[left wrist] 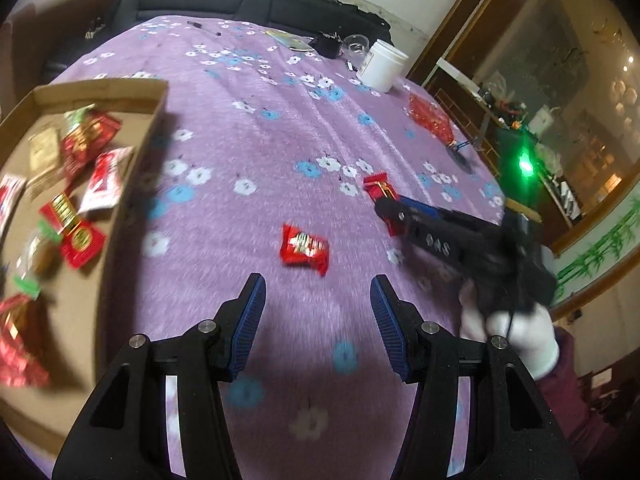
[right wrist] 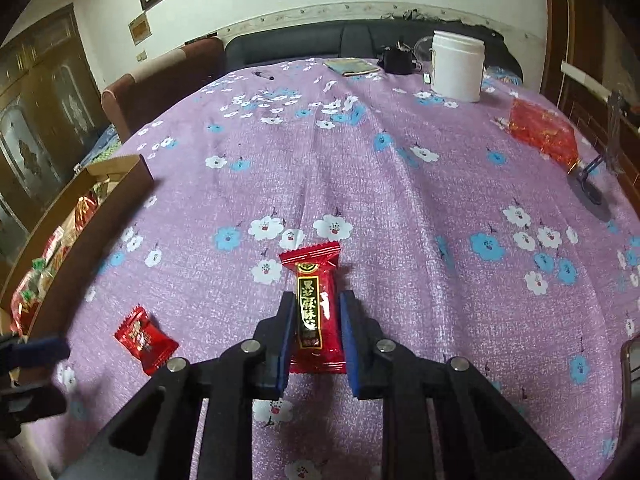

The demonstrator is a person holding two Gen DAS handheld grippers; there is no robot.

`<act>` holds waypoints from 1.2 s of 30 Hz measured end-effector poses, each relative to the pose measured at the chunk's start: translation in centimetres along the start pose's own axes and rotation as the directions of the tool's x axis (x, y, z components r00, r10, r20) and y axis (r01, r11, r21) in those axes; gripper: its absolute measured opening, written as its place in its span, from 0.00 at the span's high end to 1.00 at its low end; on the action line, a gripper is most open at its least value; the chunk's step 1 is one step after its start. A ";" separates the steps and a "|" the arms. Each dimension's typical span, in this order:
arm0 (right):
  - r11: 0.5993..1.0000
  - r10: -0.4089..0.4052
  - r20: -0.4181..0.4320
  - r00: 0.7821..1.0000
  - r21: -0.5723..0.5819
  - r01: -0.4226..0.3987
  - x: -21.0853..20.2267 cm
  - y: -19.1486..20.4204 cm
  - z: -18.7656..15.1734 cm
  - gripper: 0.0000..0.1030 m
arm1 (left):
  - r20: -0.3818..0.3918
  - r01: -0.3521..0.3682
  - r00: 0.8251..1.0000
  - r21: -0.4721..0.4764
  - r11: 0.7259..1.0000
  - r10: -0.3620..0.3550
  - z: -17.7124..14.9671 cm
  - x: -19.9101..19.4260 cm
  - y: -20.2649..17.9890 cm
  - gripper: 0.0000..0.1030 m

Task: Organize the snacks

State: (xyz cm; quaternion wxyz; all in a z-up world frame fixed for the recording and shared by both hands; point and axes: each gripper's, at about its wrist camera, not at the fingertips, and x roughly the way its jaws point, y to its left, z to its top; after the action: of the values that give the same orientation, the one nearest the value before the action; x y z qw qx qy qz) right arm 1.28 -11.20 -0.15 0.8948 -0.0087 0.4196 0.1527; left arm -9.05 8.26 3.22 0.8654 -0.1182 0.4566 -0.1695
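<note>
My right gripper (right wrist: 316,312) is shut on a long red snack packet (right wrist: 316,300) with gold lettering, just above the purple flowered tablecloth; the left wrist view shows that gripper (left wrist: 390,210) with the red packet (left wrist: 380,186) at its tip. A small red candy packet (left wrist: 305,249) lies loose on the cloth, a little ahead of my open, empty left gripper (left wrist: 318,300). The same packet (right wrist: 146,338) lies left of my right gripper. A shallow cardboard box (left wrist: 154,120) at the left holds several red and white snack packets.
A white plastic jar (right wrist: 458,66), a dark small device (right wrist: 398,60) and a flat packet (right wrist: 352,67) stand at the table's far edge. A red crinkly bag (right wrist: 542,132) lies at the right edge. A dark sofa runs behind the table. The cardboard box (right wrist: 116,196) sits at the left.
</note>
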 end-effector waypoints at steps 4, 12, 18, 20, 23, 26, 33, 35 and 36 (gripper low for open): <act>1.000 -0.001 0.003 1.000 0.005 0.001 0.1 0.0 -0.2 0.75 | -0.001 -0.073 0.997 0.052 0.996 0.073 1.5 2.7 -0.5 0.47; 1.000 -0.018 0.004 1.000 0.001 0.018 0.0 0.1 -0.3 0.75 | -0.021 -0.160 0.986 0.204 0.966 0.167 1.6 6.4 -2.2 0.46; 0.998 -0.054 0.008 0.998 -0.035 0.054 -0.3 0.8 -0.6 0.77 | -0.007 -0.151 0.988 0.197 0.969 0.155 1.5 6.2 -2.1 0.74; 0.996 -0.072 0.021 0.997 -0.050 0.073 -0.5 1.2 -0.7 0.78 | 0.001 -0.134 0.991 0.152 0.979 0.135 1.7 5.8 -1.3 0.74; 0.995 -0.087 0.038 0.995 -0.053 0.089 -0.8 1.3 -0.7 0.78 | 0.024 -0.078 0.997 0.065 0.995 0.077 1.9 5.0 0.2 0.74; 0.993 -0.105 0.063 0.992 -0.047 0.108 -1.2 1.1 -0.6 0.78 | 0.040 -0.031 0.999 0.015 0.999 0.031 1.9 4.3 1.0 0.74; 0.977 -0.188 0.148 0.971 -0.069 0.200 -2.5 1.7 -0.6 0.82 | 0.093 0.005 0.996 0.024 1.000 -0.007 1.8 1.4 0.1 0.74; 0.967 -0.220 0.181 0.958 -0.089 0.239 -2.9 2.2 -0.7 0.84 | 0.099 0.006 0.995 0.026 1.000 -0.009 1.9 1.0 -0.1 0.74; 0.962 -0.233 0.194 0.953 -0.100 0.255 -3.1 2.5 -0.7 0.85 | 0.101 0.006 0.995 0.028 1.000 -0.009 1.8 0.9 -0.3 0.74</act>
State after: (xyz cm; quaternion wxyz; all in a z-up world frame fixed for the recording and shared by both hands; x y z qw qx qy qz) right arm -1.79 -9.75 1.97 0.9387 -0.1022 0.3223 0.0668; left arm -7.12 7.77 3.69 0.8883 -0.1163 0.4091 -0.1730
